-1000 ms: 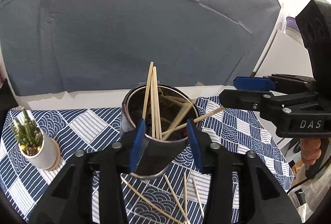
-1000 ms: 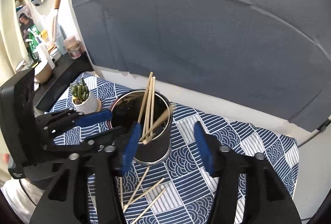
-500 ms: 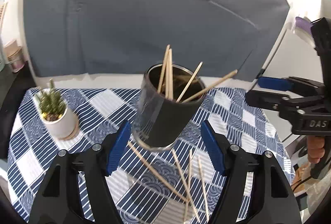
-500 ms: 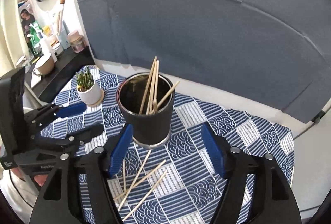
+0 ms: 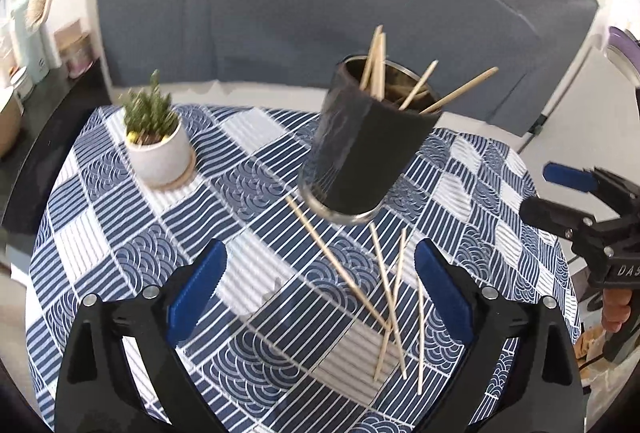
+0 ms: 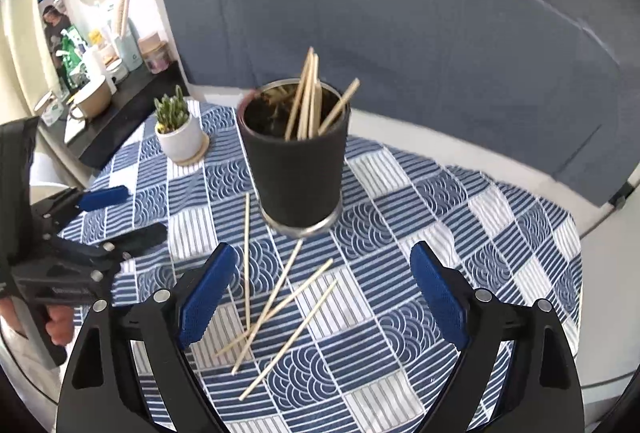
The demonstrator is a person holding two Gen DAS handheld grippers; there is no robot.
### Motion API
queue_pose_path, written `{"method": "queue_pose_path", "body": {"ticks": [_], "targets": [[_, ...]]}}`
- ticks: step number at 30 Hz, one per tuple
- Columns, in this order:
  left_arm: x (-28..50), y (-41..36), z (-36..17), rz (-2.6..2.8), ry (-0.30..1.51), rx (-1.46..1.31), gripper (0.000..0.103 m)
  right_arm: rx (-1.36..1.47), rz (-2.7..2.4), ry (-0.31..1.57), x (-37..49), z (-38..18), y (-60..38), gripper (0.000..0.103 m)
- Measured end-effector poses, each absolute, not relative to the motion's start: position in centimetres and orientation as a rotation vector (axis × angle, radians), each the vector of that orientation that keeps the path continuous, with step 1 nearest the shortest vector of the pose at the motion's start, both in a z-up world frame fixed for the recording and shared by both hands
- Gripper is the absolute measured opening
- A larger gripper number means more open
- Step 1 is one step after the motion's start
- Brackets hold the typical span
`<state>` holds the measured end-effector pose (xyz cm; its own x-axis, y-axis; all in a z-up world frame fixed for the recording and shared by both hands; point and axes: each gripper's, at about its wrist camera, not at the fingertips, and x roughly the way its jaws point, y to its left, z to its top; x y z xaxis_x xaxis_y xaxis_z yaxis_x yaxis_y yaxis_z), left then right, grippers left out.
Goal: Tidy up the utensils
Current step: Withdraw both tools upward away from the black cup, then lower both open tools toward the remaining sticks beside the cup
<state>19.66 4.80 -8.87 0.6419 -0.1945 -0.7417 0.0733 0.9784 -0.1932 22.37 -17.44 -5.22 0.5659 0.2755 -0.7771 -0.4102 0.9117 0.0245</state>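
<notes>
A black cup (image 5: 366,149) (image 6: 296,169) stands upright on the patterned cloth with several wooden chopsticks sticking out of it. Several loose chopsticks (image 5: 384,293) (image 6: 276,309) lie crossed on the cloth in front of the cup. My left gripper (image 5: 316,293) is open and empty, pulled back from the cup; it also shows at the left in the right wrist view (image 6: 116,213). My right gripper (image 6: 320,293) is open and empty above the loose chopsticks; it shows at the right edge in the left wrist view (image 5: 560,193).
A small cactus in a white pot (image 5: 156,141) (image 6: 180,129) stands left of the cup. A blue-and-white cloth (image 5: 120,233) (image 6: 500,233) covers the round table. A dark shelf with jars and cups (image 6: 100,89) is at the far left. A grey backdrop (image 6: 400,13) hangs behind.
My left gripper has let go of the cup, opened and drawn back. My right gripper has also drawn back. The cup now stands free on the cloth.
</notes>
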Motion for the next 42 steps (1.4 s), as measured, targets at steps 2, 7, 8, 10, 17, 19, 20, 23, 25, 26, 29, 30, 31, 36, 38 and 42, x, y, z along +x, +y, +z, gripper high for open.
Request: {"method": "queue_pose_path", "body": {"ticks": [2,7,8,10,17,19,20,23,25,26,29,30,31,36,38,42], "targets": [[19.7,5.1,-9.6,-0.134,0.888,-0.158,0.094,-0.157,0.396,0.905,22.4,-6.2,-17.7,0.085],[20.4,5.6,-11.3,-0.095,0.952,-0.158,0.094,-0.125,0.362,0.985,22.9,-9.3,-18.6,0.085],[20.7,5.6,-11.7,-0.094,0.967,-0.161,0.094,-0.12,0.357,0.998,23.0,-9.9,-18.7,0.086],[21.2,5.7,-12.5,-0.094,0.993,-0.174,0.094,-0.111,0.344,1.026,23.2,-11.2,-19.0,0.086],[23.6,5.2,-15.0,-0.084,1.069,-0.158,0.094,-0.1,0.304,1.146,24.0,-16.7,-19.0,0.086],[24.2,4.9,-15.7,-0.092,1.086,-0.148,0.094,-0.108,0.292,1.168,24.1,-17.8,-18.9,0.086],[24.5,4.7,-15.9,-0.097,1.092,-0.147,0.094,-0.11,0.288,1.181,24.3,-18.5,-18.9,0.086],[25.4,4.5,-16.9,-0.103,1.115,-0.15,0.094,-0.117,0.277,1.212,24.6,-20.0,-18.7,0.086],[26.2,4.2,-17.7,-0.1,1.139,-0.136,0.094,-0.124,0.263,1.228,24.9,-20.7,-18.8,0.086],[26.7,4.1,-18.1,-0.094,1.152,-0.119,0.094,-0.127,0.258,1.236,25.0,-21.0,-18.8,0.086],[27.6,3.7,-18.8,-0.079,1.171,-0.103,0.094,-0.128,0.241,1.242,25.4,-21.5,-18.8,0.086],[28.0,3.6,-19.0,-0.084,1.178,-0.116,0.094,-0.117,0.237,1.24,25.5,-21.5,-18.8,0.086],[28.3,3.6,-19.2,-0.083,1.184,-0.129,0.094,-0.102,0.239,1.243,25.5,-21.7,-18.8,0.086],[29.8,3.0,-19.8,-0.036,1.204,-0.122,0.094,-0.092,0.244,1.249,25.4,-22.4,-17.4,0.086],[30.5,2.7,-19.9,-0.007,1.207,-0.122,0.094,-0.115,0.223,1.226,25.1,-22.3,-16.9,0.087],[31.6,1.8,-20.2,0.053,1.237,-0.082,0.095,-0.049,0.181,1.222,25.0,-22.7,-17.5,0.095]]}}
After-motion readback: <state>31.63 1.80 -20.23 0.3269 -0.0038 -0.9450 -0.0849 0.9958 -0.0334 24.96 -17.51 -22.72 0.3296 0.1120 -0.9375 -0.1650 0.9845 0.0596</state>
